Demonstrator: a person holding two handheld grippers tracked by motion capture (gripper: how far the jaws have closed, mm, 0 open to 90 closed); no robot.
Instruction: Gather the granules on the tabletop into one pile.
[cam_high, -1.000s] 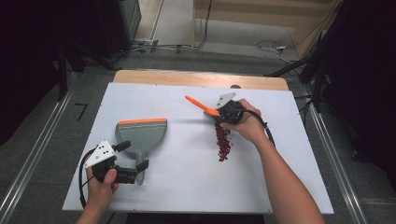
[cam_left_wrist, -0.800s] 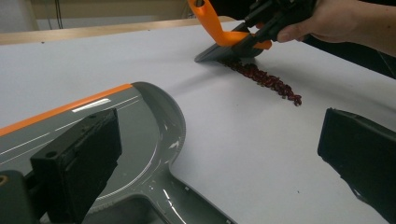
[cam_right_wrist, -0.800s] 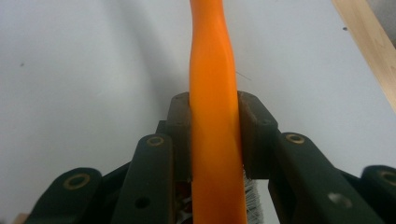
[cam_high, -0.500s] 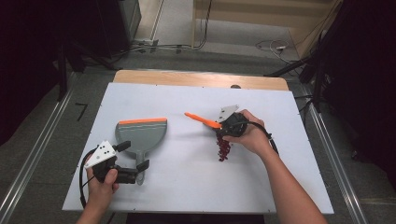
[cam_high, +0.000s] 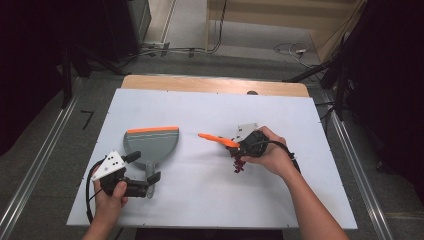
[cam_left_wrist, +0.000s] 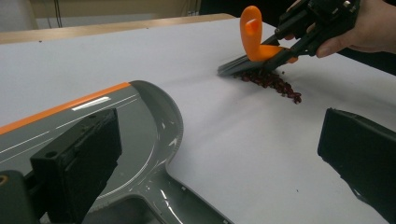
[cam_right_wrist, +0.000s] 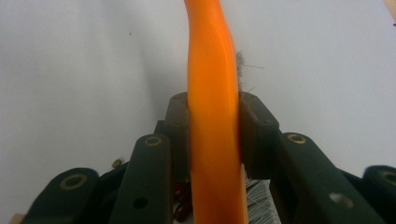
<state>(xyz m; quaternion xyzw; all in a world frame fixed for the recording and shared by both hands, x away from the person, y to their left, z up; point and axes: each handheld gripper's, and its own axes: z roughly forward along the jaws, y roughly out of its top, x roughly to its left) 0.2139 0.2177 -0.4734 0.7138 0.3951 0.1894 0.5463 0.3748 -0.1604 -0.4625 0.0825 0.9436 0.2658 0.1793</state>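
A grey dustpan (cam_high: 152, 145) with an orange lip lies flat on the white table at the left. Its handle points toward my left gripper (cam_high: 144, 166). That gripper's jaws stand wide apart, open, either side of the handle (cam_left_wrist: 187, 205) without pressing on it. My right gripper (cam_high: 240, 145) is shut on the orange handle of a small brush (cam_high: 215, 138). In the right gripper view the brush handle (cam_right_wrist: 212, 93) is pinched between both pads. The brush's bristles (cam_left_wrist: 236, 65) rest on the table at the edge of a small pile of dark red beans (cam_high: 239, 165).
The white board (cam_high: 200, 200) lies on a wooden table whose far edge (cam_high: 210, 85) shows behind it. Metal rails run along both sides on the floor. Cables lie on the floor beyond the table. Bare board lies between the dustpan (cam_left_wrist: 135, 135) and the beans (cam_left_wrist: 273, 83).
My right gripper has drawn the brush toward the near edge of the table, dragging the beans with it. The left gripper and dustpan have stayed put.
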